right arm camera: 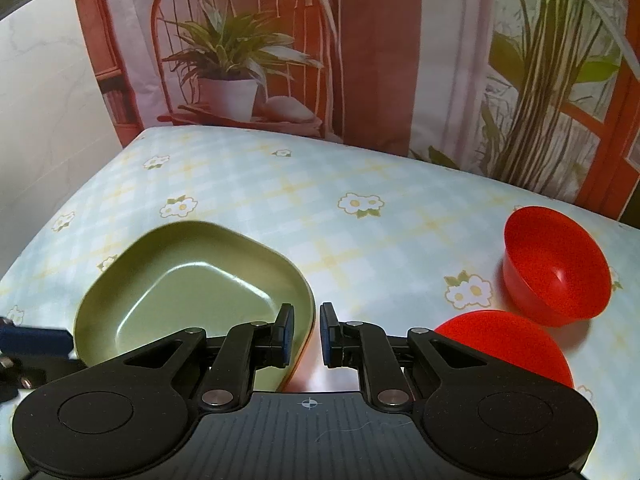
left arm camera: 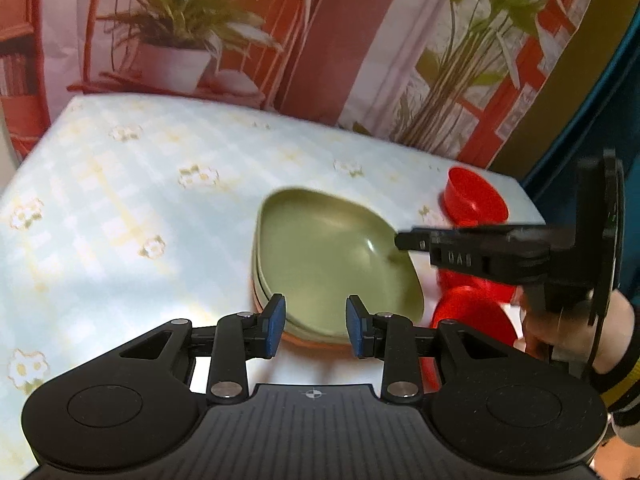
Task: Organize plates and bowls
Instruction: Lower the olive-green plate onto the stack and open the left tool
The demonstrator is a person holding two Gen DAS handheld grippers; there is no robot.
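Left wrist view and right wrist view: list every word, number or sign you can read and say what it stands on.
"DAS": raised letters on the side of the right tongs, blurred, so not certain.
Crosshair sign, no letters: on the body of the left tongs, and on the right tongs' body too.
Book spines on the printed backdrop: too small to read.
Green plate and red bowls: no text.

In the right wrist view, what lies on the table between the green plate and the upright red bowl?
Only bare flowered tablecloth lies between the green plate and the upright red bowl; a second red bowl sits nearer the camera, clearest in the right wrist view.
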